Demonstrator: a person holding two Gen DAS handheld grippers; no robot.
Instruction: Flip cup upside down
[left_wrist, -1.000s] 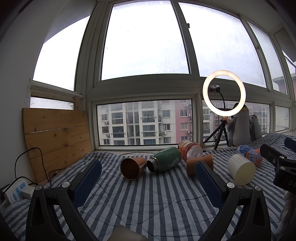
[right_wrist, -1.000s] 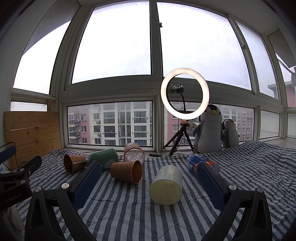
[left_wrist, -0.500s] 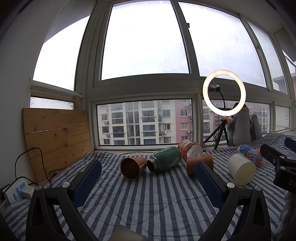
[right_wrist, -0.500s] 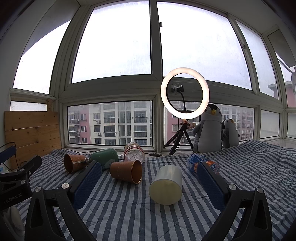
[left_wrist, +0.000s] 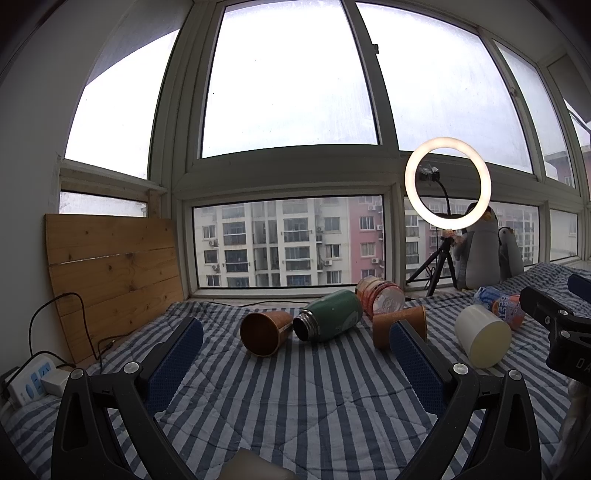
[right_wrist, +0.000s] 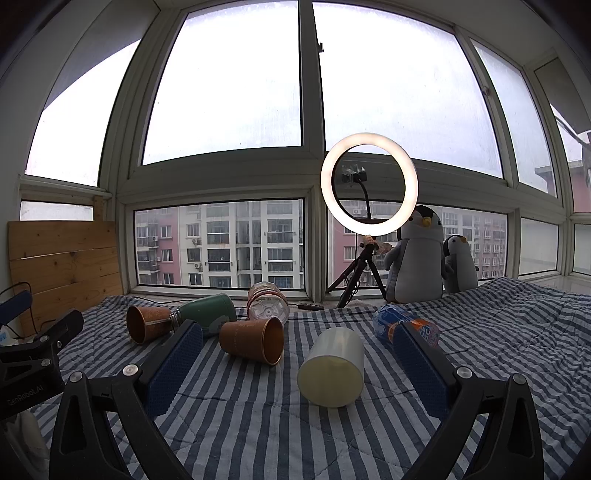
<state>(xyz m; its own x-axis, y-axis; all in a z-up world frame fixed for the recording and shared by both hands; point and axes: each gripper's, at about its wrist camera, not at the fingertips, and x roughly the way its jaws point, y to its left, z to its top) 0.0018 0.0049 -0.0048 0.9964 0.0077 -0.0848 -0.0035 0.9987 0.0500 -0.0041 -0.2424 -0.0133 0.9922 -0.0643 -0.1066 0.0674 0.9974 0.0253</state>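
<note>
Nothing of the flip is done, as far as I can judge: every cup lies on its side on the striped bedspread (right_wrist: 498, 332), and I hold none of them.

Largest first. The big window (right_wrist: 236, 81) fills the far wall, grey sky above and apartment blocks through the lower panes. Below it the bed spreads wide under its blue-and-white quilted cover, soft and a little rumpled, so I expect a cup set down on its rim may rock. A wooden board (left_wrist: 110, 266) leans in the left corner, with a power strip (left_wrist: 31, 380) and its cable beside it. A lit ring light (right_wrist: 369, 184) stands on a tripod at the sill, next to two plush penguins (right_wrist: 419, 258).

My right gripper (right_wrist: 297, 363) has its fingers spread wide and empty. The white cup (right_wrist: 332, 369) lies between them in view but farther out, untouched, its mouth turned toward me. A brown paper cup (right_wrist: 253, 341) lies just left of it, mouth facing right. My left gripper (left_wrist: 295, 363) is likewise spread and empty, facing a second brown paper cup (left_wrist: 264, 332) that touches the mouth of a green flask (left_wrist: 328, 319). A clear plastic bottle (right_wrist: 267, 304) and a blue-labelled bottle (right_wrist: 391, 319) lie behind.

Everything is left to do: close on a cup, lift, turn it over, set it mouth-down.
</note>
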